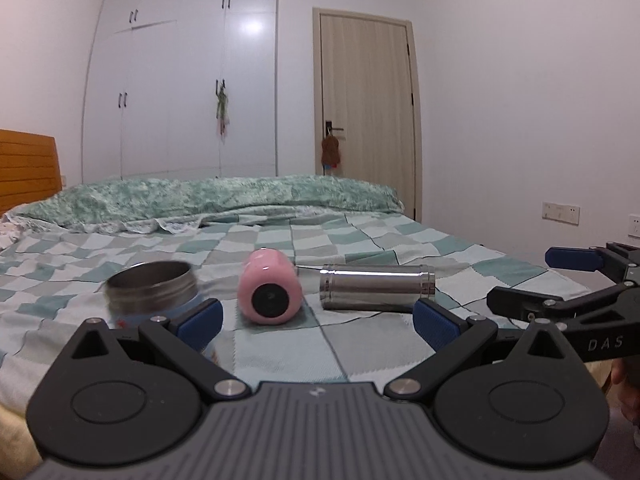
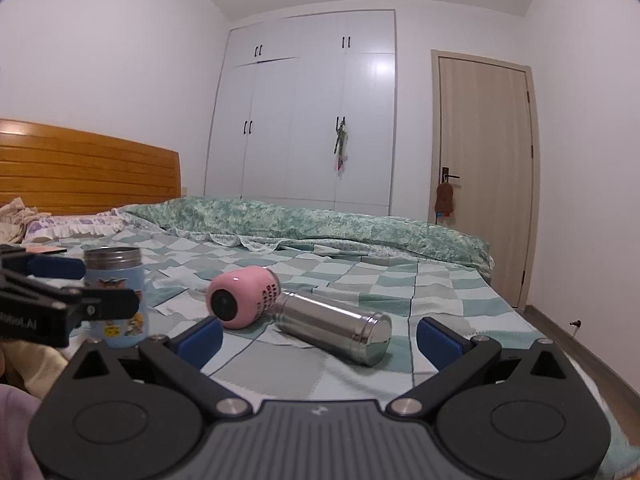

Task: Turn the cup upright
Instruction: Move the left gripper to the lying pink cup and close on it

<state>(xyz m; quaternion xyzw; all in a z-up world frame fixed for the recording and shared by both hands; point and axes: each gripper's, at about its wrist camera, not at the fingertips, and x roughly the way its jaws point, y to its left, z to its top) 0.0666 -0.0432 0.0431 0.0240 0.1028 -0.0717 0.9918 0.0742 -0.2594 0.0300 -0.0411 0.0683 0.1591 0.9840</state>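
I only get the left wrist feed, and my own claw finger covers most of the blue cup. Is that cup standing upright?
Observer: Yes. The right wrist view shows the whole blue cup upright on the bed, steel rim on top and a cartoon print on its side.
Operator: Which end of the steel one is closed?
Observer: The steel cup lies on its side, and a flat shiny end face points toward the right claw.
Operator: Anything about the pink one I'm missing?
Observer: The pink cup is also on its side, and it has a patch of small holes on the flank nearest the steel cup.
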